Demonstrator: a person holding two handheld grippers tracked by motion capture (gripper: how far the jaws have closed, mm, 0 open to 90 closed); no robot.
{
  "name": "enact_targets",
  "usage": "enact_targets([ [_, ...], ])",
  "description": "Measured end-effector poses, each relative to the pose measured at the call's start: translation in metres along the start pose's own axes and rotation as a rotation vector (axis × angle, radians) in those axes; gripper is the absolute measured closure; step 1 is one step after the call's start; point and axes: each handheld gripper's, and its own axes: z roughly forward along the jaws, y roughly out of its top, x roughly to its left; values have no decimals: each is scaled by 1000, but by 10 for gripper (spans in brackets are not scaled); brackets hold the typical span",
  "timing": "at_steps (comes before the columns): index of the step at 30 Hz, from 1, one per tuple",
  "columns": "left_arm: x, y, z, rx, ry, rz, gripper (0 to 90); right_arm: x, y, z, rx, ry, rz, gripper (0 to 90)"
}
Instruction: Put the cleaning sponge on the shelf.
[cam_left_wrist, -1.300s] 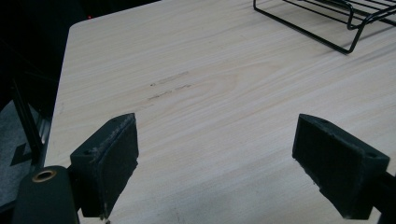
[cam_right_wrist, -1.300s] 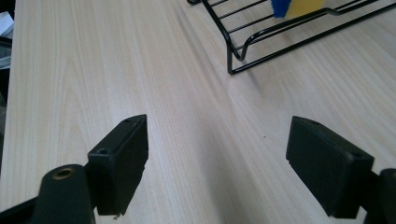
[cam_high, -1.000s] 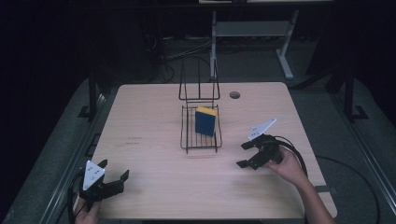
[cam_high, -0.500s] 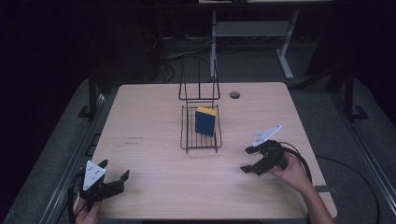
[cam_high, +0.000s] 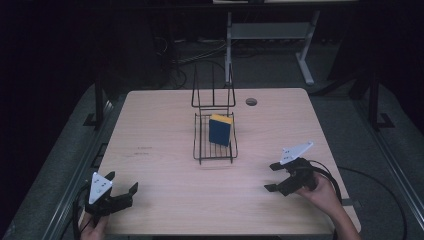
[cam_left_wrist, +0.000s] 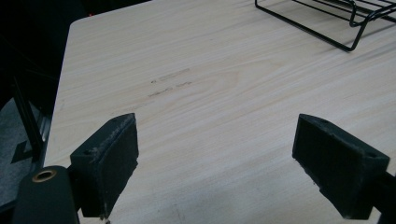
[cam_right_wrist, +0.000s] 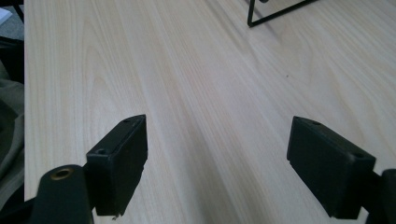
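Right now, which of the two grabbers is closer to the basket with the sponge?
The right gripper is closer to the wire basket. The left gripper sits farther off, at the table's near left corner.

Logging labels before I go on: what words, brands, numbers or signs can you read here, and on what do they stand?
Nothing can be read.
Light wooden table: two short rows of faint dark marks, too blurred to read.
Blue and yellow sponge in the black wire rack: no print shows.
Grey three-cornered plates on the left gripper and right gripper: small dots, no text.
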Motion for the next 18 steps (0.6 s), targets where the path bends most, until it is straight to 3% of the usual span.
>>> enact_targets([
  [18, -1, -1, 1, 6, 1, 1, 139, 4, -30, -15, -32, -29, 43, 196],
])
